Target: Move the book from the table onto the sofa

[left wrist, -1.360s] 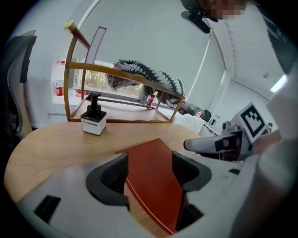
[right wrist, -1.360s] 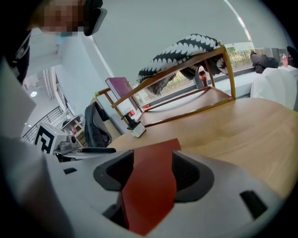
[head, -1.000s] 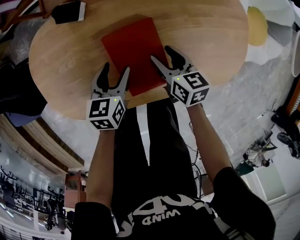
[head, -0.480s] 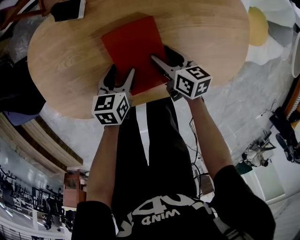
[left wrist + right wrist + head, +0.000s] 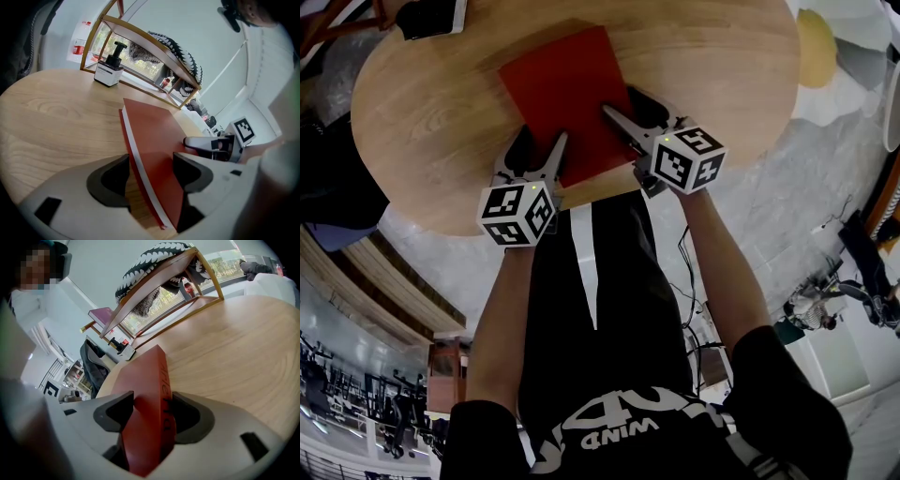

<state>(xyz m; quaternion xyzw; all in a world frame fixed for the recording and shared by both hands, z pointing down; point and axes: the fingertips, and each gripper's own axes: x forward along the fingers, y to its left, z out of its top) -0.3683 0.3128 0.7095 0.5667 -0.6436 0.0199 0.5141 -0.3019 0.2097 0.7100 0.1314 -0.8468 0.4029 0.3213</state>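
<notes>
A red book [image 5: 562, 89] lies on the round wooden table [image 5: 441, 112], its near end by the table's front edge. My right gripper [image 5: 636, 111] is shut on the book's spine side; in the right gripper view both jaws press the red cover [image 5: 145, 376], which looks tilted up. My left gripper [image 5: 540, 142] stands open at the book's near left corner. In the left gripper view the white page edge [image 5: 133, 150] runs between the jaws, with bare wood showing beside one jaw. The right gripper [image 5: 215, 143] shows across the book.
A black-and-white desk device [image 5: 431, 17] stands at the table's far left, beside a gold-framed rack [image 5: 140, 42]. The table's front edge [image 5: 591, 192] is against the person's body. Grey floor and a yellow patch [image 5: 814, 52] lie to the right.
My left gripper has slid forward so that the book's near left corner now sits between its jaws. The right gripper stays clamped on the spine side.
</notes>
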